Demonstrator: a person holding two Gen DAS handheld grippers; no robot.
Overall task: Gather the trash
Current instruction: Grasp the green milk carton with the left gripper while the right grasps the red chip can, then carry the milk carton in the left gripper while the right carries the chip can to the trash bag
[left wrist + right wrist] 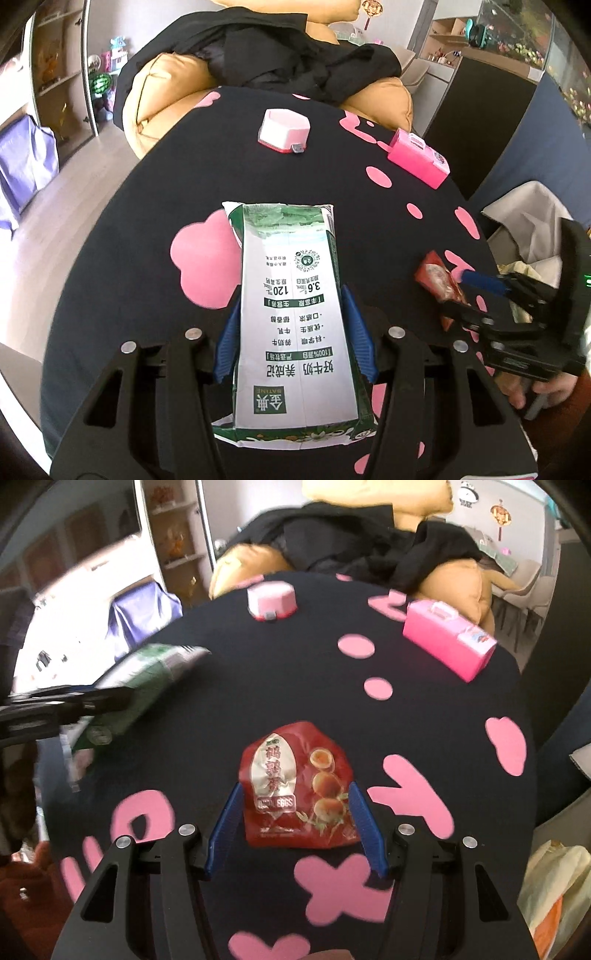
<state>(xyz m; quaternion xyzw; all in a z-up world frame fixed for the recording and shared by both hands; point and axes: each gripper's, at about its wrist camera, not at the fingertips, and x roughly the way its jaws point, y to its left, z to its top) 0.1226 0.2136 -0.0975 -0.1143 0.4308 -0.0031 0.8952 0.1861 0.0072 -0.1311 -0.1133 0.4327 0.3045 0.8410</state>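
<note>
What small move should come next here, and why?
Probably carry both items to the bag at the table's right. The left gripper is shut on the milk carton, and the right gripper seems shut on the red packet.

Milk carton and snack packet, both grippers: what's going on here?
A person is clearing trash off the black table with two handheld grippers. The left gripper is shut on the green-and-white milk carton. The right gripper has its blue fingers either side of the red quail-egg packet; whether it is clamped is unclear. The pink-and-white container and pink toy case sit untouched at the far edge.
</note>
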